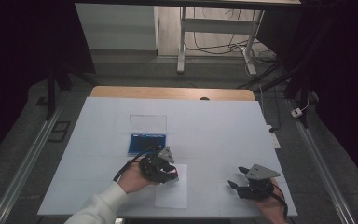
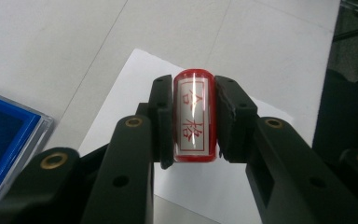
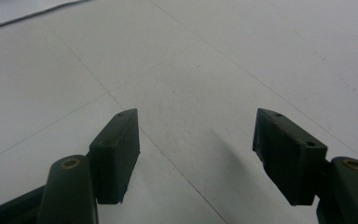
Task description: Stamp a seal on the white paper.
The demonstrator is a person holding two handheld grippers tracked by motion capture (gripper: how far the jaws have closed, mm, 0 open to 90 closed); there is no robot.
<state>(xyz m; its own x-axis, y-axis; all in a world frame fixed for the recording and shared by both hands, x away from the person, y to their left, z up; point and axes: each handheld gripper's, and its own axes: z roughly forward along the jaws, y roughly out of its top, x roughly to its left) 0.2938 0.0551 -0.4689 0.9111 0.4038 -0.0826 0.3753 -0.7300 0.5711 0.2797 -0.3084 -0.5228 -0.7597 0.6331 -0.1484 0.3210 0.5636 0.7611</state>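
A red stamp (image 2: 194, 116) with a white label and red characters sits clamped between the jaws of my left gripper (image 2: 194, 119), which is shut on it. Under it lies a white sheet of paper (image 2: 135, 84), also seen in the high view as the paper (image 1: 172, 196) near the table's front edge. In the high view my left gripper (image 1: 168, 173) hovers over that sheet's upper left part. A blue ink pad (image 1: 146, 142) with its clear lid raised stands just behind. My right gripper (image 1: 237, 177) rests open at the front right, and its jaws (image 3: 196, 154) hold nothing.
The white table top (image 1: 214, 126) spreads wide around both hands, with a wooden strip (image 1: 172, 92) along its far edge. A corner of the blue ink pad (image 2: 4, 144) lies at the left in the left gripper view. Desk legs and cables stand on the floor beyond.
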